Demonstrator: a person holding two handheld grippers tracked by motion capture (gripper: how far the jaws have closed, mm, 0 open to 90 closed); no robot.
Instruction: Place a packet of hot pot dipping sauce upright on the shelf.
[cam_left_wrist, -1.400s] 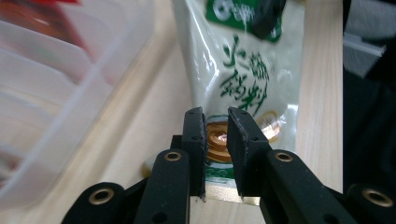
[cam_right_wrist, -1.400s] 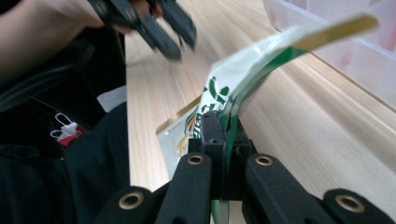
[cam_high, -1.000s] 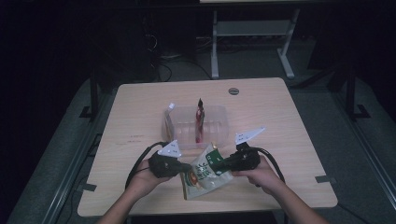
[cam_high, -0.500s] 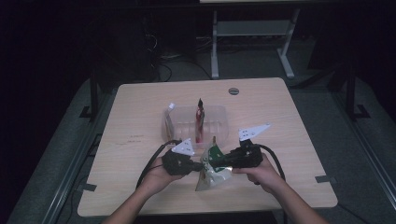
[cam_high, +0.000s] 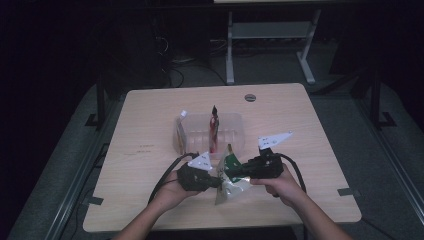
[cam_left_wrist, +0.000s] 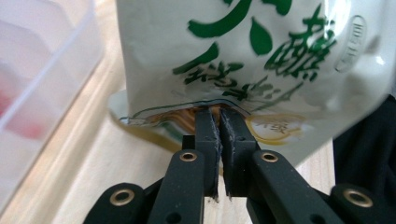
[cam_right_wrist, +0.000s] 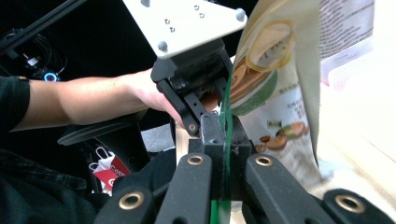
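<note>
Both forearms come in from the near edge and angle toward each other, so the two tools meet nose to nose. The left gripper (cam_high: 212, 181) points to the person's right, jaws pinched together with just a sliver of gap at the pads, clamped on the snack pouch (cam_high: 231, 176). The right gripper (cam_high: 239, 172) points back at it, jaws squeezed tight on the pouch's green edge. Each hand is wrapped around its grip, cables trailing behind.
</note>
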